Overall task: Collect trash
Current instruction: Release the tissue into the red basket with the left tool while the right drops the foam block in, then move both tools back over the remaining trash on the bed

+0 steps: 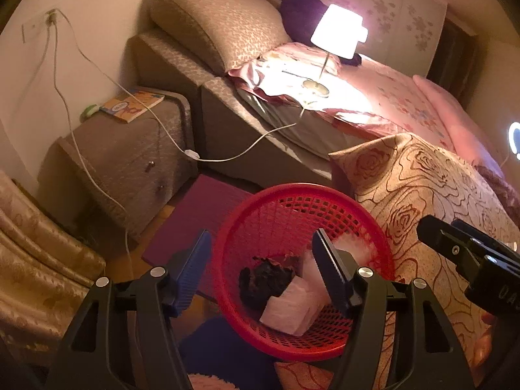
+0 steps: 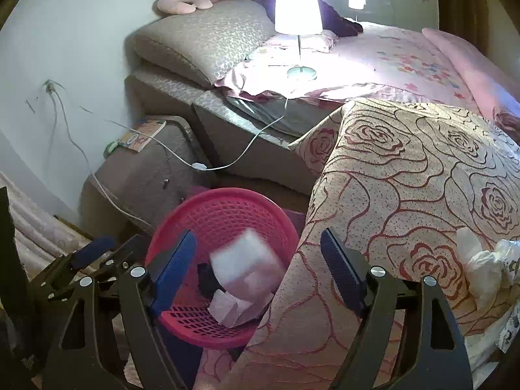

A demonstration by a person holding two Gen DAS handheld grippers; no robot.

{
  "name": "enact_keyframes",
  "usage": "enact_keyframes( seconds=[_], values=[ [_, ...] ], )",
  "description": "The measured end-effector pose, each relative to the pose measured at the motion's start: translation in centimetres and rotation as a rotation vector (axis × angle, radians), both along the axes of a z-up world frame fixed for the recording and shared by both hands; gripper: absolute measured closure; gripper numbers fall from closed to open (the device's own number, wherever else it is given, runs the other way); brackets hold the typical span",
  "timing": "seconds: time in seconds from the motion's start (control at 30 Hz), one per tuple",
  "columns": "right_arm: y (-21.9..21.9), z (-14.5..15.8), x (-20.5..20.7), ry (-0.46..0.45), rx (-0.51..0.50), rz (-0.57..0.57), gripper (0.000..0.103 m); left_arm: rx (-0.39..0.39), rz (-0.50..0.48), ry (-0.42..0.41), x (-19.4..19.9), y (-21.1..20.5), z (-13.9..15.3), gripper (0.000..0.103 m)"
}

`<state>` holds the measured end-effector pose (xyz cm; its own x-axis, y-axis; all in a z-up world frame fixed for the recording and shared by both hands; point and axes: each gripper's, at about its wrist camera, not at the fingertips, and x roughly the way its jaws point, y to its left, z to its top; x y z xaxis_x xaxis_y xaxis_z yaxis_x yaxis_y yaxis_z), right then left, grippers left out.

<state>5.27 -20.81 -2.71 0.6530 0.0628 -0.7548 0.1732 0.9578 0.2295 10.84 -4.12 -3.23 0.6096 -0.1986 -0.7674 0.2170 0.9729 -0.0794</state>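
A red mesh basket (image 1: 328, 191) stands on the floor beside the bed. In it lie a dark crumpled lump (image 1: 266, 279) and white and pink tissues (image 1: 292, 312). My left gripper (image 1: 261, 239) hangs open over the basket's mouth with nothing between its blue pads (image 1: 188, 273). My right gripper (image 2: 258, 237) is open too, above the basket (image 2: 224, 195) and the blanket's edge. A blurred white tissue (image 2: 247, 256) shows in the basket's mouth, free of both pads. More crumpled white tissues (image 2: 484, 260) lie on the rose-patterned blanket (image 2: 406, 169).
A lit lamp (image 2: 295, 9) stands on the bed, its white cord (image 2: 201, 166) running across to a wall socket. A padded nightstand (image 1: 130, 156) with a book (image 1: 133, 105) sits left of the basket. A purple mat (image 1: 195, 214) covers the floor.
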Motion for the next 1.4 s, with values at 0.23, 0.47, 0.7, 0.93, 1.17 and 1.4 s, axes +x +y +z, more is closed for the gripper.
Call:
enact_keyframes(
  seconds=[0.23,0.47,0.7,0.93,1.17,1.4],
  values=[
    [-0.2,0.2,-0.8,-0.003,-0.019,-0.018,0.026,0.002,-0.003,-0.005,-0.4,0.0,0.0,0.038],
    [-1.5,0.0,-2.9,0.012,-0.023,-0.056,0.026,0.004,-0.018,-0.019,-1.3,-0.4,0.4,0.035],
    [-2.7,0.5,-5.5,0.018,-0.024,-0.086,0.026,0.01,-0.036,-0.037,-2.4,-1.0,0.9,0.033],
    [-3.8,2.7,-9.0,-0.033,-0.055,-0.109,0.026,0.014,-0.063,-0.058,-4.1,-2.0,1.6,0.031],
    [-6.2,3.7,-12.0,-0.047,-0.094,-0.164,0.023,-0.005,-0.113,-0.075,-6.2,-3.5,2.4,0.03],
    [-9.8,4.1,-15.9,-0.043,-0.116,-0.262,0.023,-0.011,-0.205,-0.085,-8.4,-6.4,2.6,0.029]
  ],
)
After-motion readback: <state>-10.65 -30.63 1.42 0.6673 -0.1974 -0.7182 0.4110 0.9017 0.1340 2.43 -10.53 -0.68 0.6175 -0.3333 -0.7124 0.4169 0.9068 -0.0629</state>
